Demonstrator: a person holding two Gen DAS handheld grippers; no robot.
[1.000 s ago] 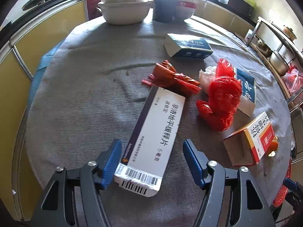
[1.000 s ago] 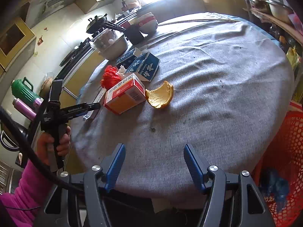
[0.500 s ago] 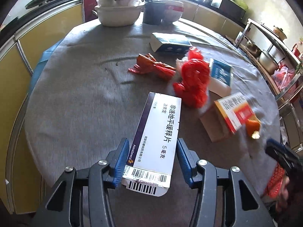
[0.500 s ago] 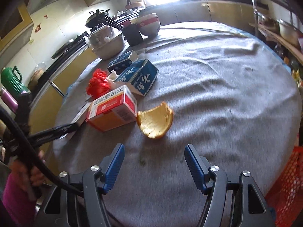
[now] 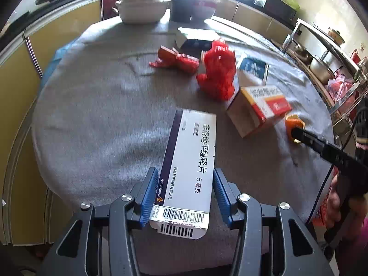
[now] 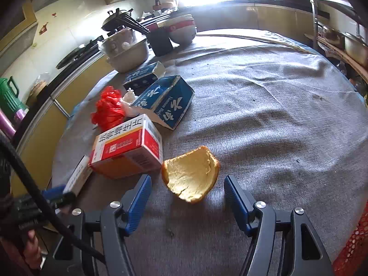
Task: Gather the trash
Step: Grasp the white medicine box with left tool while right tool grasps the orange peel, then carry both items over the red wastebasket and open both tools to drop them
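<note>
little is done yet: nothing is seen binned. the white box (image 5: 188,165) sits between the pads of the left gripper (image 5: 185,195), whose jaws are closing onto it, contact just about made. the right gripper (image 6: 187,197) is released, straddling the peel (image 6: 191,174), not touching. still left on the table (image 6: 276,115): red box (image 6: 128,145) at 9 o'clock of the peel, blue box (image 6: 165,101) at 11, red bag (image 6: 108,110) beyond. a red basket (image 6: 352,248) is glimpsed at 4 o'clock; contents can't be told. bowls (image 6: 181,28) at table's far edge, contents unclear.
</note>
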